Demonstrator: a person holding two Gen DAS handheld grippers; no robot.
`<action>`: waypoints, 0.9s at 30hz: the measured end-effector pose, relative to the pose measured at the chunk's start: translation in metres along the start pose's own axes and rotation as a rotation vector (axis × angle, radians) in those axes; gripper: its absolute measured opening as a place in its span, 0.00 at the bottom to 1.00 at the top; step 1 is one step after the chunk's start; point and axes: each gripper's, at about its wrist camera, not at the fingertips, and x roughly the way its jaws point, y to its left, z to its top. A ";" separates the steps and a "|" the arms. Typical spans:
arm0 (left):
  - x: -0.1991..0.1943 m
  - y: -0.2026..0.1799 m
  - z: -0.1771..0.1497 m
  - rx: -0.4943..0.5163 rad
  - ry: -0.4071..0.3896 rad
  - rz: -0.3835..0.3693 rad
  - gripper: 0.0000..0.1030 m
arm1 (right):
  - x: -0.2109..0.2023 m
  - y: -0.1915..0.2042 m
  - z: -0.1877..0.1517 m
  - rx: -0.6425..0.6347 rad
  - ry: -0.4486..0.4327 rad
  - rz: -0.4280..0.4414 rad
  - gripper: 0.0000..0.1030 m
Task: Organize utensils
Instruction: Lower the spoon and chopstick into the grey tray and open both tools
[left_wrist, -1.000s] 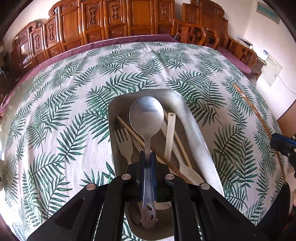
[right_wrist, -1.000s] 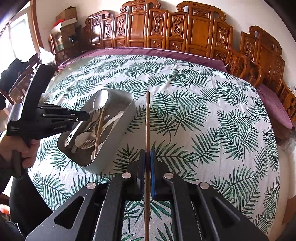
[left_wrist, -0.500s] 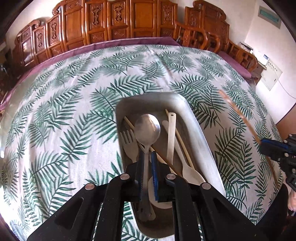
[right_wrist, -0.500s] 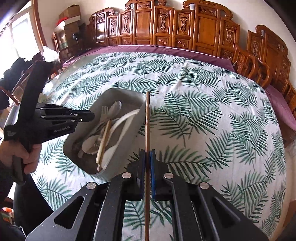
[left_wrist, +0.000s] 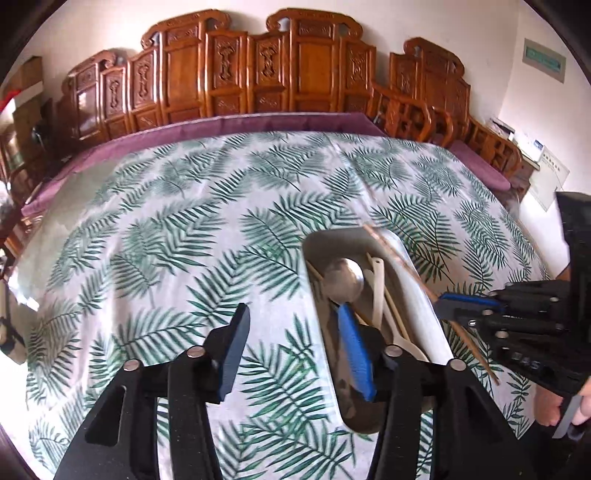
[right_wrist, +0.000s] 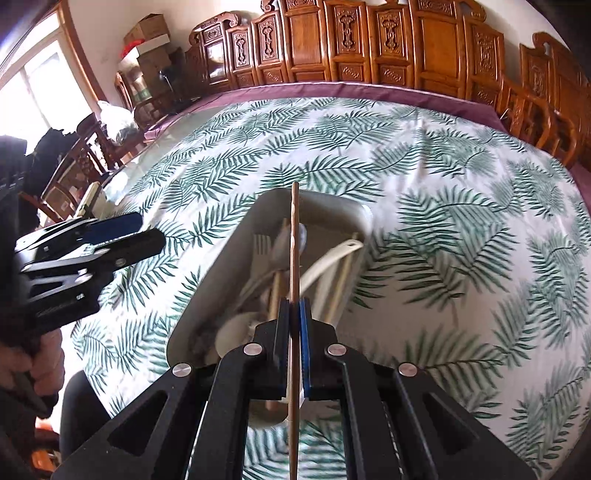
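Since a second ago the metal spoon (left_wrist: 343, 282) has left the left tongs (left_wrist: 295, 350) and lies bowl-up inside the grey utensil tray (left_wrist: 424, 317); those tongs have just been opening and now stand about half spread with nothing between the blue pads (left_wrist: 352, 343), the right-hand pad over the tray and the left-hand one over the cloth; the right tongs (right_wrist: 294, 347) have come across from the open cloth to a place over the tray, carrying their wooden chopstick (right_wrist: 294, 236) with them.

Inside the tray lie a wooden fork (right_wrist: 261, 242), a white plastic spoon (right_wrist: 332, 258), loose chopsticks (right_wrist: 341, 280) and the metal spoon, crowded toward the middle; the tray stands near the near edge of the round tabletop (left_wrist: 166, 221), under a palm-leaf cloth with a purple cloth showing round its far rim; wide bare cloth lies to the left of the tray and beyond it; carved wooden chairs (left_wrist: 258, 81) ring the far side.

Right tongs are pinched tight on the chopstick about midway along its length; its far end reaches over the tray's far rim, and in the left wrist view the stick (left_wrist: 399, 258) slants along the tray's right wall; whether it touches that wall cannot be told; a hand (right_wrist: 33, 365) grips the left tool's handle.
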 end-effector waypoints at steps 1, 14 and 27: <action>-0.002 0.002 0.000 -0.001 -0.003 0.003 0.49 | 0.003 0.002 0.001 0.006 0.004 0.001 0.06; -0.017 0.021 -0.010 -0.028 -0.045 0.006 0.72 | 0.039 0.007 0.008 0.060 0.033 -0.035 0.06; -0.013 0.020 -0.017 -0.035 -0.034 0.004 0.80 | 0.047 0.000 0.015 0.063 0.022 -0.070 0.07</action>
